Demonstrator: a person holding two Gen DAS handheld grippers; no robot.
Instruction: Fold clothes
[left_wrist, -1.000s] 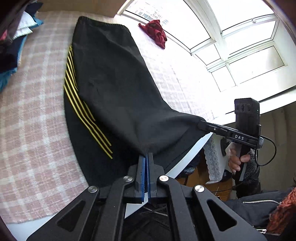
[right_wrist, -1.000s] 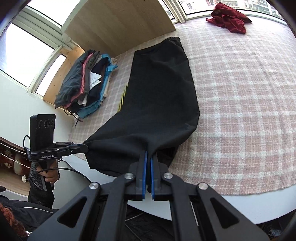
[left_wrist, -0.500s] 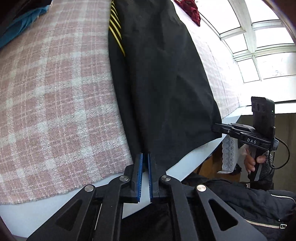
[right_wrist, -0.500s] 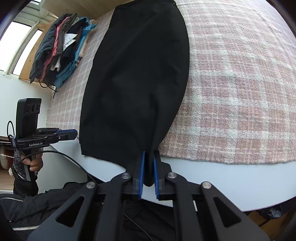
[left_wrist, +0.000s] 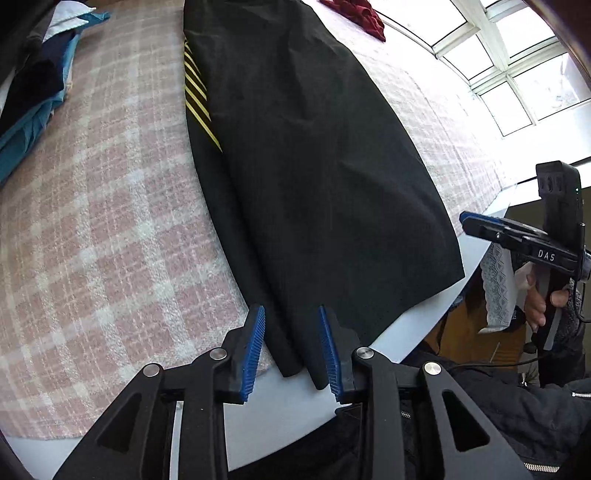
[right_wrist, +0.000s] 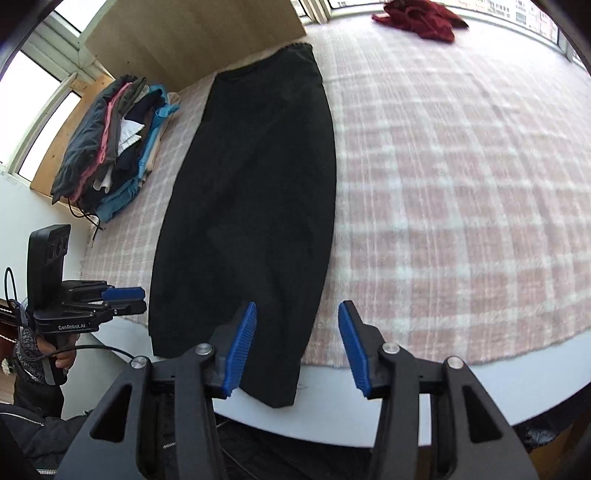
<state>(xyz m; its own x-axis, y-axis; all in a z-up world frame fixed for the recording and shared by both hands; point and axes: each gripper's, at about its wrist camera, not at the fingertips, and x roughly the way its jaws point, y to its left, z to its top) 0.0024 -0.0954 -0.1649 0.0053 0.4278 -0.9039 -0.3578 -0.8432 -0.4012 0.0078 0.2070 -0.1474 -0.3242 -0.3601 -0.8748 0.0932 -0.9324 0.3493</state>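
Both grippers, left (left_wrist: 291, 343) and right (right_wrist: 297, 343), stand wide open, gripping nothing; I see the black trousers (left_wrist: 314, 177) stretching lengthwise away, hem nearest my left fingers (left_wrist: 255, 343).

both grippers are held level, side by side, jaws spread wide with nothing between them: left gripper (left_wrist: 291, 347), right gripper (right_wrist: 297, 345). a hand (left_wrist: 539, 299) grips the right handle.
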